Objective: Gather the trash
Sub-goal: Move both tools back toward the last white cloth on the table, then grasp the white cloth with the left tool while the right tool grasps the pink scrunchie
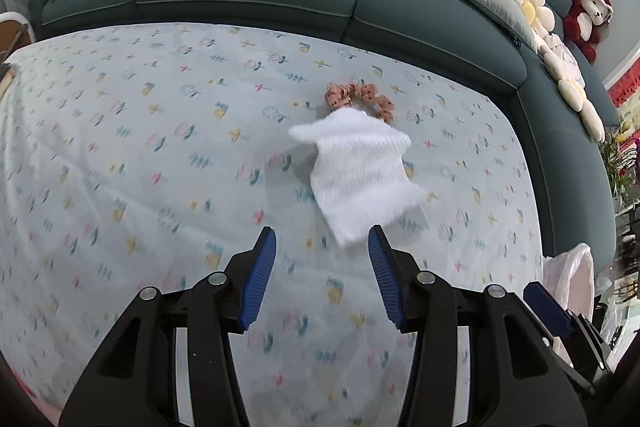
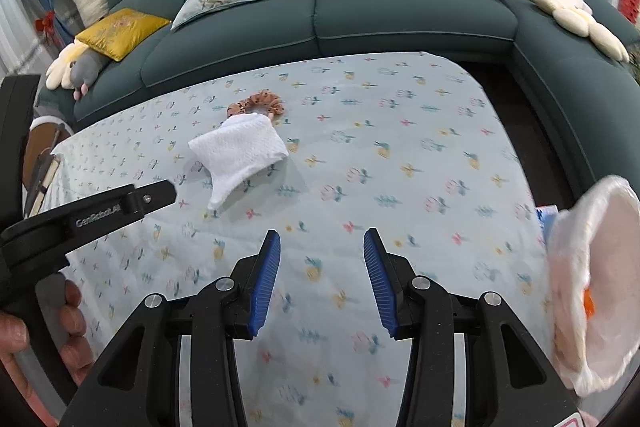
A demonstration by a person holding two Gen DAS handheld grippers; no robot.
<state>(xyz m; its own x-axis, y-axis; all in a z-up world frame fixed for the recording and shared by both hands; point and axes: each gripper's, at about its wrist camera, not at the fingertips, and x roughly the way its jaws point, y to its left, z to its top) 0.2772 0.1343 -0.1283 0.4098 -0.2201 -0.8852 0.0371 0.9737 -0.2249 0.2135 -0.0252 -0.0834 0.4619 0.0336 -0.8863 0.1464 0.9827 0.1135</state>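
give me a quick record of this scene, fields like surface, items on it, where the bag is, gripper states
surface: table with floral cloth
items: white towel partly covering a peach scrunchie
bag: white-lined bin at the table's right edge, open
left gripper: open, empty, short of the towel
right gripper: open, empty, over bare cloth
background: teal sofa with cushions and plush toys

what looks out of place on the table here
A crumpled white cloth lies loose in the middle of the floral tablecloth, partly covering an orange scrunchie behind it. Neither is tidied away. Both tools are open and hold nothing.
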